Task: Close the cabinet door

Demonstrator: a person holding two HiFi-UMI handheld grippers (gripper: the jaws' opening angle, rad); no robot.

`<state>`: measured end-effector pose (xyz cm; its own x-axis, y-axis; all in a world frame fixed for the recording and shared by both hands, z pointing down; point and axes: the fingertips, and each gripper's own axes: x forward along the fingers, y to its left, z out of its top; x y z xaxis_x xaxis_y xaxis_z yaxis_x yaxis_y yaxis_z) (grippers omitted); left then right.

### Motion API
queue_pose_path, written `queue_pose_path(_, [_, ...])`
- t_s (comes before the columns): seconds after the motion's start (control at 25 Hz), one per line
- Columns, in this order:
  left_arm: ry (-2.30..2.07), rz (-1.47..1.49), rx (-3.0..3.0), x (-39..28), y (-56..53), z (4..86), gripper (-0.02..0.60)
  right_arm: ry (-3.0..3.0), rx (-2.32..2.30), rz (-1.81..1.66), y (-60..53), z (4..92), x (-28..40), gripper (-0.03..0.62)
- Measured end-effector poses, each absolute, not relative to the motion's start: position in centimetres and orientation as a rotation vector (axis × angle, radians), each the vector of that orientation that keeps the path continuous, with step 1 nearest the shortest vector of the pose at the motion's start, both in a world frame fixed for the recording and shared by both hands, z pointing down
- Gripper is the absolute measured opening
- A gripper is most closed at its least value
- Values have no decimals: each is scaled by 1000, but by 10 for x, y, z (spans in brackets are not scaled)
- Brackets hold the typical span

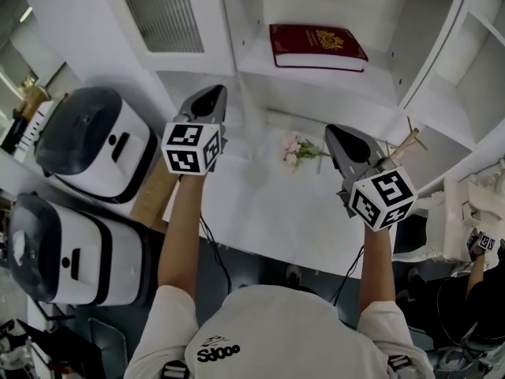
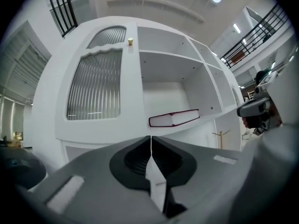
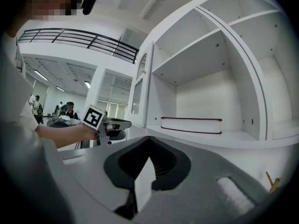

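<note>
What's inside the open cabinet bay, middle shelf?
One dark red book lying flat on the shelf. Nothing else shows there. Whatever sits behind the ribbed glass door is hidden.

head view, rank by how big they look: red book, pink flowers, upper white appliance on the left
1. upper white appliance, largest
2. red book
3. pink flowers, smallest
The appliance seems nearer the camera than the book, which may exaggerate the gap.

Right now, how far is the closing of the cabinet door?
Done: nothing yet; the cabinet door stands open beside the shelf with the red book. In hand: the left gripper, jaws together and empty, is held out toward the door. Left: push the door shut.
</note>
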<state>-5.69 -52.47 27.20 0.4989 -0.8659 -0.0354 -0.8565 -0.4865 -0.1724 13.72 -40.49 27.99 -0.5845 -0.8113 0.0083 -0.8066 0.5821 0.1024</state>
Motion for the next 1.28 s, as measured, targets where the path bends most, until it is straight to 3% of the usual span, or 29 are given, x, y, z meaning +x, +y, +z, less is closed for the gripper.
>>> queue_pose_path(0.76, [1680, -151, -2336, -173, -360, 268, 17, -2862, 1006, -310, -383, 272, 8, 2])
queue_pose_path(1.28, [1756, -208, -2312, -199, -321, 282, 17, -2887, 863, -275, -363, 285, -37, 0])
